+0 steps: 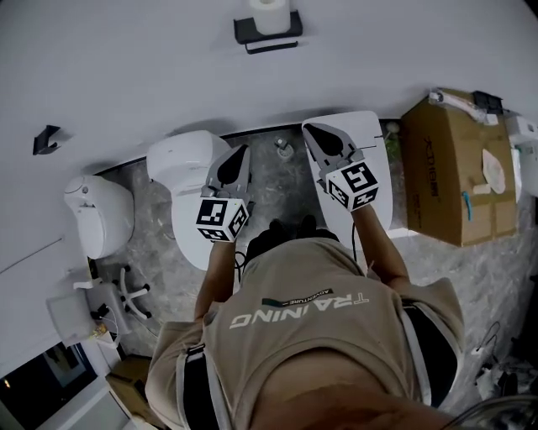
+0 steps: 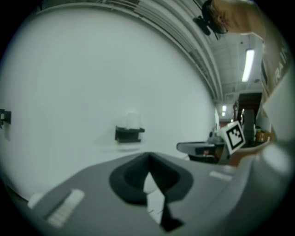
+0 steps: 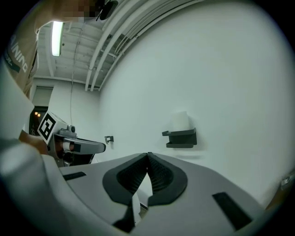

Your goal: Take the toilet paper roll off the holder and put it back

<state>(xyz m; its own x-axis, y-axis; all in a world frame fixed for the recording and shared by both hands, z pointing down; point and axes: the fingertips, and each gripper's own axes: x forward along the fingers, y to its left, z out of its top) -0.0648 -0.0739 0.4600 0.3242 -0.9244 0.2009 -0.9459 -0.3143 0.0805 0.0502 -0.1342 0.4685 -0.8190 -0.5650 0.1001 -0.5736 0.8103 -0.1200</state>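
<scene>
A white toilet paper roll stands upright on a black wall holder, high on the white wall ahead. The left gripper and right gripper are held side by side well short of the wall, both pointing at it. Each is shut, tips touching, with nothing between them. In the left gripper view the roll and holder sit above the closed left gripper. The right gripper view shows the roll on the holder, up and right of the closed right gripper.
A white toilet sits below the left gripper, with a white rounded bin to its left. A cardboard box stands at the right. A small black hook is on the wall at the left. A floor drain lies between the grippers.
</scene>
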